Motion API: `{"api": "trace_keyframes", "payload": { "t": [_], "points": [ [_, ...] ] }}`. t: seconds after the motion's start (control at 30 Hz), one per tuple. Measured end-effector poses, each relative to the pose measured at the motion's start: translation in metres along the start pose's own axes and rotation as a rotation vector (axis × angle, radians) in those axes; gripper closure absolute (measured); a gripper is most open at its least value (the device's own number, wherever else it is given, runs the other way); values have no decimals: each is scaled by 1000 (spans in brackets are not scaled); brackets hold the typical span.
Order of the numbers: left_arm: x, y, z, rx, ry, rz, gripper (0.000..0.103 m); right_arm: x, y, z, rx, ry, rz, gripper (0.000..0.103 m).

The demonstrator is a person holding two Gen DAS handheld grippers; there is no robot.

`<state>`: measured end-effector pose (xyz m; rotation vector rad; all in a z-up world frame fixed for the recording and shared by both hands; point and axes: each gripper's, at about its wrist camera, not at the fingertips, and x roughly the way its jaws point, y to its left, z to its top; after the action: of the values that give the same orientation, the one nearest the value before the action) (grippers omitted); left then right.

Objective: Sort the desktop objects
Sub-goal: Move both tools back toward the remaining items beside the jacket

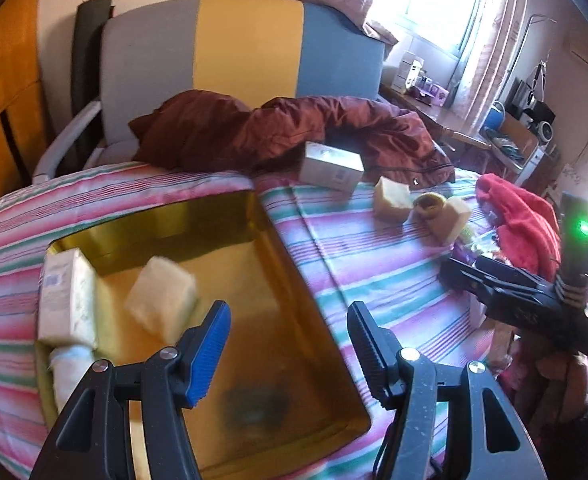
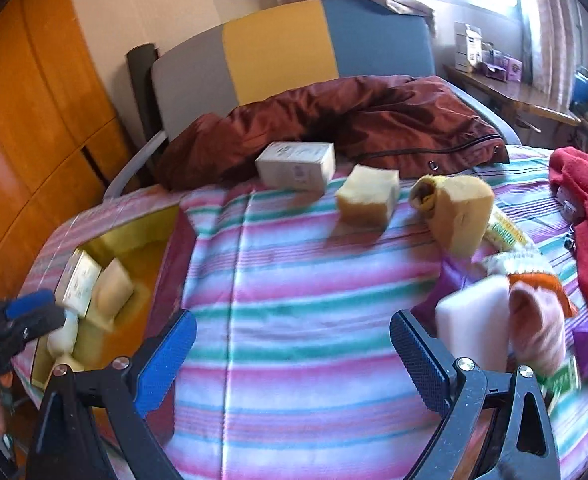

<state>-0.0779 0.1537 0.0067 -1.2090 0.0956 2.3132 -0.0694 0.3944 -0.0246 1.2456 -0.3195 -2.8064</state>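
Left tongs (image 1: pixel 288 344) sat lowest in frame, jaws apart, nothing between, hovering over gold tray (image 1: pixel 313 304) on striped bed. Tray already had cream block (image 1: pixel 162 300) and pale box (image 1: pixel 68 296) at left. Right tongs (image 2: pixel 294 356) also released and empty, over bedspread. Leftover stuff upper right: white box (image 2: pixel 295 166), sponge cube (image 2: pixel 367 194), white block (image 2: pixel 473 320) beside right jaw. Risk imo: soft bedding could let pieces tip or roll when nudged. Motion blur bad; right-edge clutter unreadable, tray's near corner cut off.
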Motion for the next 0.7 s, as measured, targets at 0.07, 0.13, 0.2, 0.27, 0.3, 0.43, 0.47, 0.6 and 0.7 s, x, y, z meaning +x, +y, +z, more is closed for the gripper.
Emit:
{"api": "trace_keyframes", "payload": {
  "t": [0.07, 0.13, 0.2, 0.27, 0.3, 0.43, 0.47, 0.6, 0.7],
  "points": [
    [8, -1, 12, -10, 13, -27, 41, 9, -10, 14, 20, 2, -3, 5],
    [20, -3, 27, -37, 41, -72, 41, 18, -17, 25, 26, 4, -16, 5],
    [36, -5, 45, -77, 74, -138, 41, 31, -26, 38, 37, 11, -26, 7],
    [49, -5, 58, -121, 103, -177, 41, 44, -33, 49, 46, 22, -36, 8],
    [59, -6, 67, -147, 121, -209, 40, 51, -36, 55, 49, 29, -43, 9],
    [97, -9, 100, -255, 168, -260, 37, 78, -53, 79, 74, 38, -69, 10],
    [109, -11, 110, -274, 174, -258, 36, 84, -56, 83, 81, 42, -69, 10],
    [148, -16, 136, -360, 211, -252, 34, 109, -71, 97, 112, 54, -98, 10],
    [182, -15, 146, -492, 280, -292, 32, 123, -77, 103, 127, 57, -103, 10]
  ]
}}
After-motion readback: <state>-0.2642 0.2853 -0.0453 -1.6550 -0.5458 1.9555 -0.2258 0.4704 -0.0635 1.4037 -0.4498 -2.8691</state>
